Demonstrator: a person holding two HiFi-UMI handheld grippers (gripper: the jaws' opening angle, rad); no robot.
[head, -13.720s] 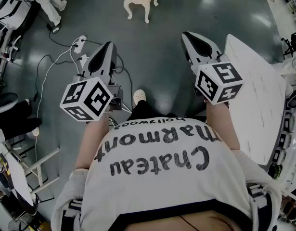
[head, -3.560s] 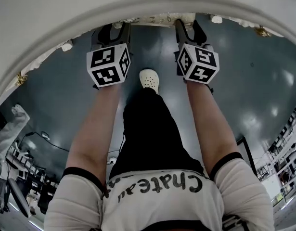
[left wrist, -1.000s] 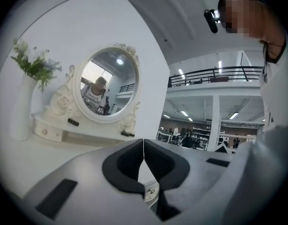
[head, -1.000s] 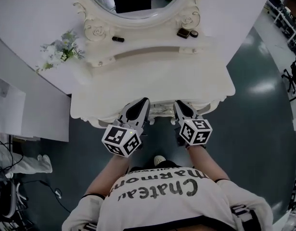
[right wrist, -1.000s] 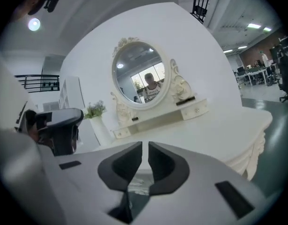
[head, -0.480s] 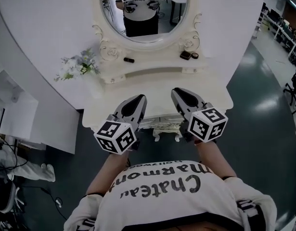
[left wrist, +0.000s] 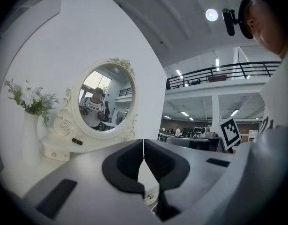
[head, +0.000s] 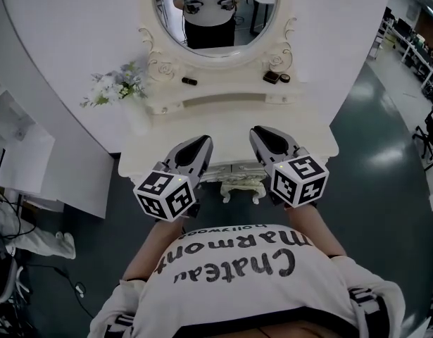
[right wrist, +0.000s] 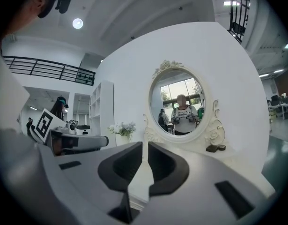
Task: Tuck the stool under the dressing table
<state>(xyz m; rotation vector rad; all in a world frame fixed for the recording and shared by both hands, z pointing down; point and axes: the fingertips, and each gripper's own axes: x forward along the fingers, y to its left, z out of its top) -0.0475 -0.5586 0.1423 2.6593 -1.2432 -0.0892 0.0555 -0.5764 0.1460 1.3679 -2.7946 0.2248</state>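
The cream stool (head: 241, 186) stands under the front edge of the white dressing table (head: 149, 153); only its carved front rail and legs show. My left gripper (head: 205, 141) hovers over the table's front edge, left of the stool, with its jaws shut on nothing (left wrist: 143, 146). To the stool's right my right gripper (head: 258, 132) is level with it, holding nothing, with only a thin slit between its jaws (right wrist: 144, 149). Both point at the oval mirror (head: 215, 13). Neither gripper touches the stool.
A bunch of white flowers (head: 114, 86) stands at the table's back left, with small dark items (head: 276, 77) by the mirror's base. A white cabinet (head: 19, 167) is close on the left. Dark floor (head: 385, 153) lies to the right.
Both grippers have risen from just below the table's front edge to above it. More of the mirror is in view, and the stool's front rail shows under the table.
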